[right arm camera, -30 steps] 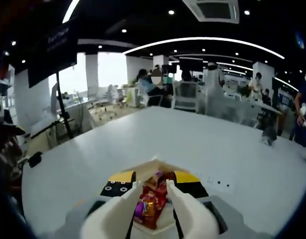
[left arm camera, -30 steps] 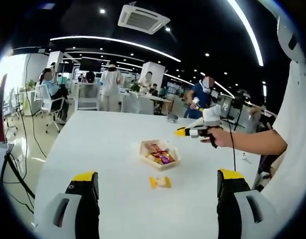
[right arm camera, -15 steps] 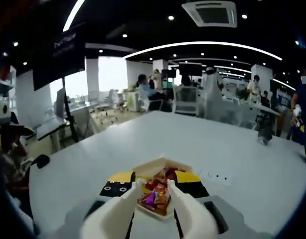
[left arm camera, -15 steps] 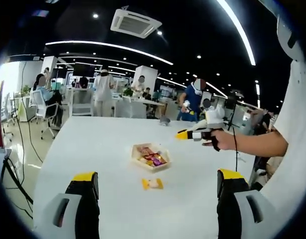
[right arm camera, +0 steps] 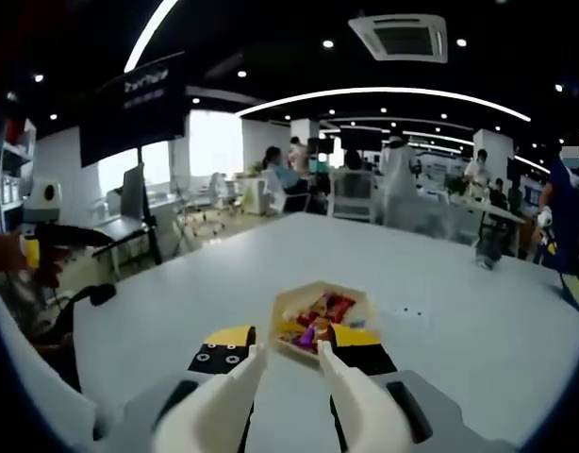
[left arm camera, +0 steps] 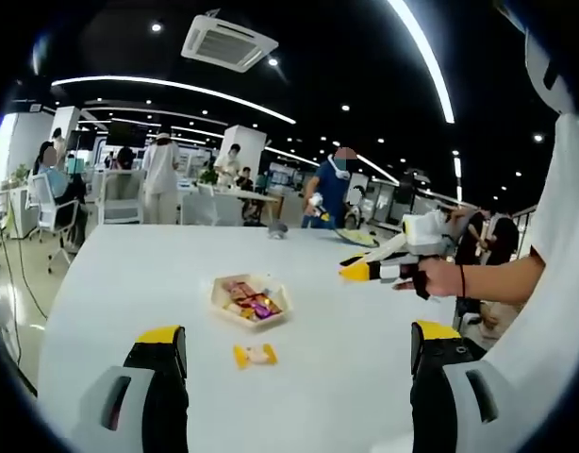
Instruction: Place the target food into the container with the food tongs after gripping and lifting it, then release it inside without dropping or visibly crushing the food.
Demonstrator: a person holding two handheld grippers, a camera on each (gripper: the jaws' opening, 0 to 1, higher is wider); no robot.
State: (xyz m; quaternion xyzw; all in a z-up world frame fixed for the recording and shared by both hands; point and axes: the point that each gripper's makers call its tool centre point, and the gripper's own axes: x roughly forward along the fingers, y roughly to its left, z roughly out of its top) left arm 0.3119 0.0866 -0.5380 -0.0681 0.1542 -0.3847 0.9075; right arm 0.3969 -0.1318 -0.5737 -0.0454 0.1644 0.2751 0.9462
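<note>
With several wrapped sweets already in the shallow cream hexagonal tray (left arm camera: 249,304), one yellow-wrapped candy (left arm camera: 255,355) lies just beside it on the white table (left arm camera: 129,283), while your left gripper (left arm camera: 299,377) gapes wide and empty and your right gripper's (right arm camera: 288,373) white tongs (right arm camera: 355,415) stand slightly parted, holding nothing.

White table (left arm camera: 157,274), candy tray (left arm camera: 248,301) (filled), loose candy (left arm camera: 255,355)

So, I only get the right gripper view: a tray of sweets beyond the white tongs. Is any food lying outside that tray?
Observer: Yes. The left gripper view shows one yellow-wrapped candy on the table, just apart from the tray.
Operator: And the other gripper, is it holding anything?
Observer: No. The left gripper has its jaws wide open, with nothing between them.
</note>
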